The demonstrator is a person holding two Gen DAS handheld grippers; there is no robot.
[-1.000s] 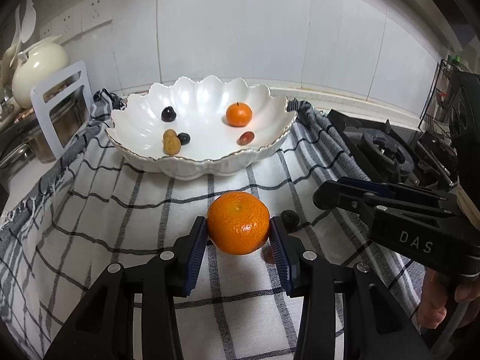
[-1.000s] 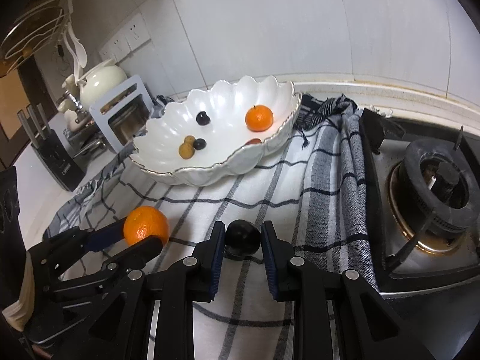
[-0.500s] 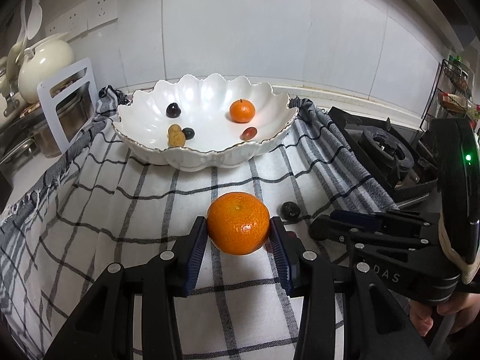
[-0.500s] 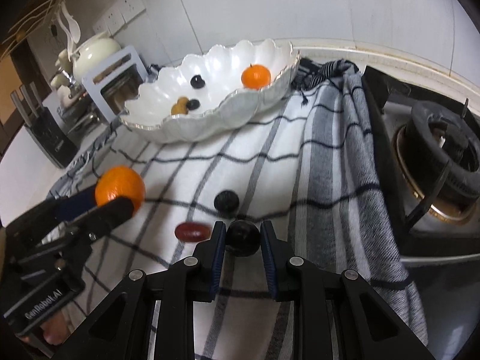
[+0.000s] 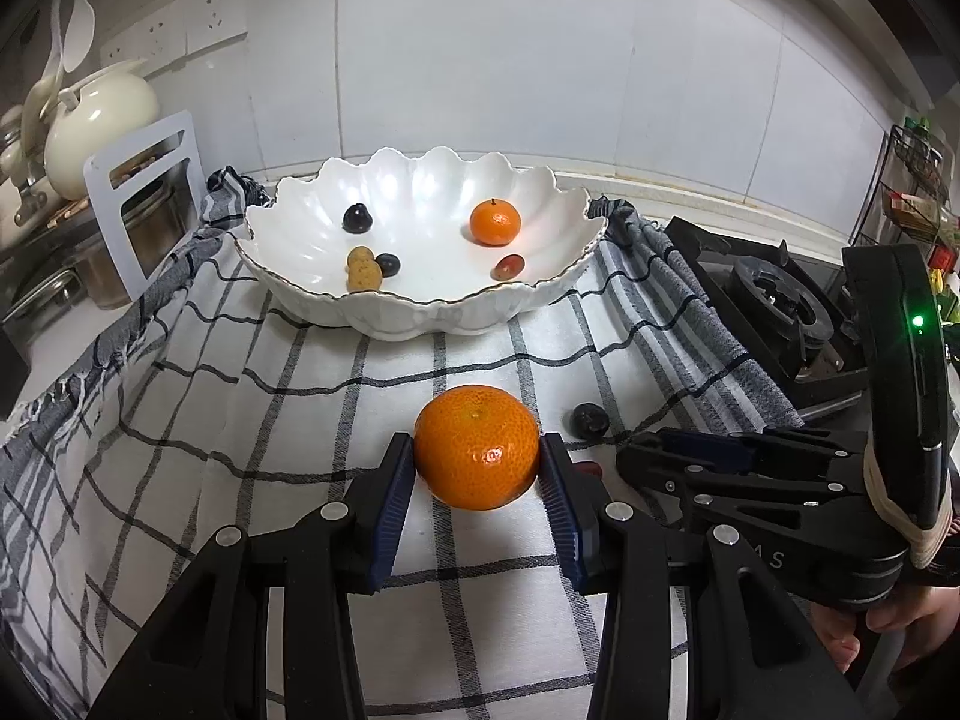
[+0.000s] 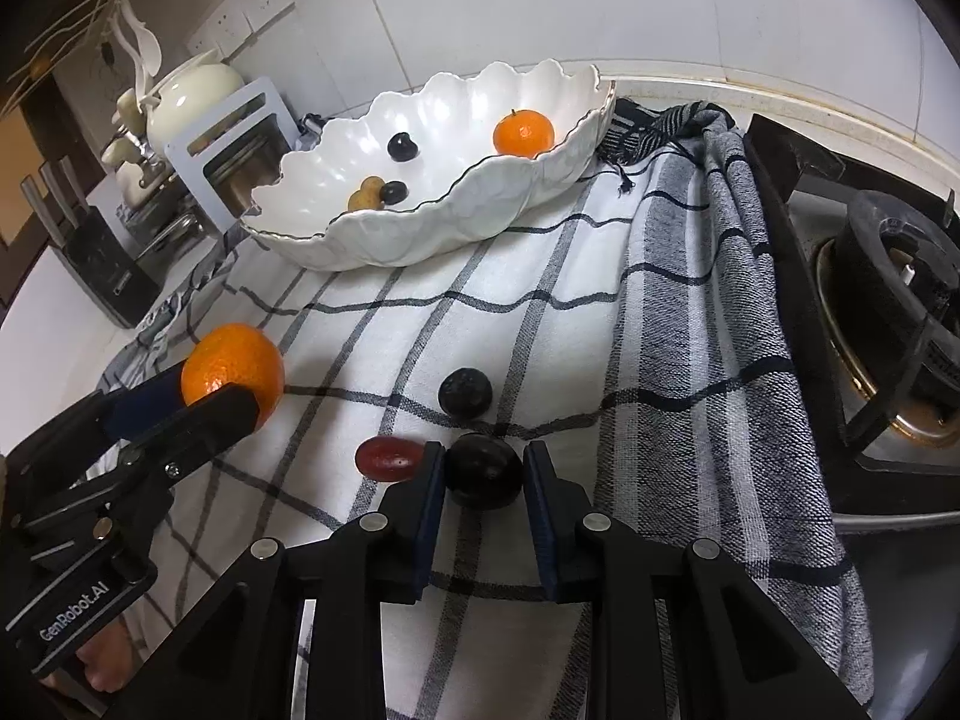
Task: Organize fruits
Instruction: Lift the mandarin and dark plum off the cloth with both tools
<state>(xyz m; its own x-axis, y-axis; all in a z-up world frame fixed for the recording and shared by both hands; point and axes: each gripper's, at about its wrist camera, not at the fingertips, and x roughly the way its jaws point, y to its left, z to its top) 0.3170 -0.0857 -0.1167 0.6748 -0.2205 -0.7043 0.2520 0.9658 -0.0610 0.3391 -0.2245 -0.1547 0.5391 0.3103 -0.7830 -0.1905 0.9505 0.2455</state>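
Mandarin (image 5: 477, 447): clamped between the left gripper (image 5: 478, 483) fingers, above the checked cloth (image 5: 300, 408).
Dark plum (image 6: 483, 471): pinched in the right gripper (image 6: 483, 504).
Loose on cloth: red grape (image 6: 387, 459), dark fruit (image 6: 465, 393).
Scalloped bowl (image 5: 420, 312): beyond, holding a small orange (image 5: 494, 222) and small fruits.

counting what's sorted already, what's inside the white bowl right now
Inside the white bowl: a small orange, two dark fruits, a tan fruit and a red fruit. The near rim hides a strip of the bowl's floor.
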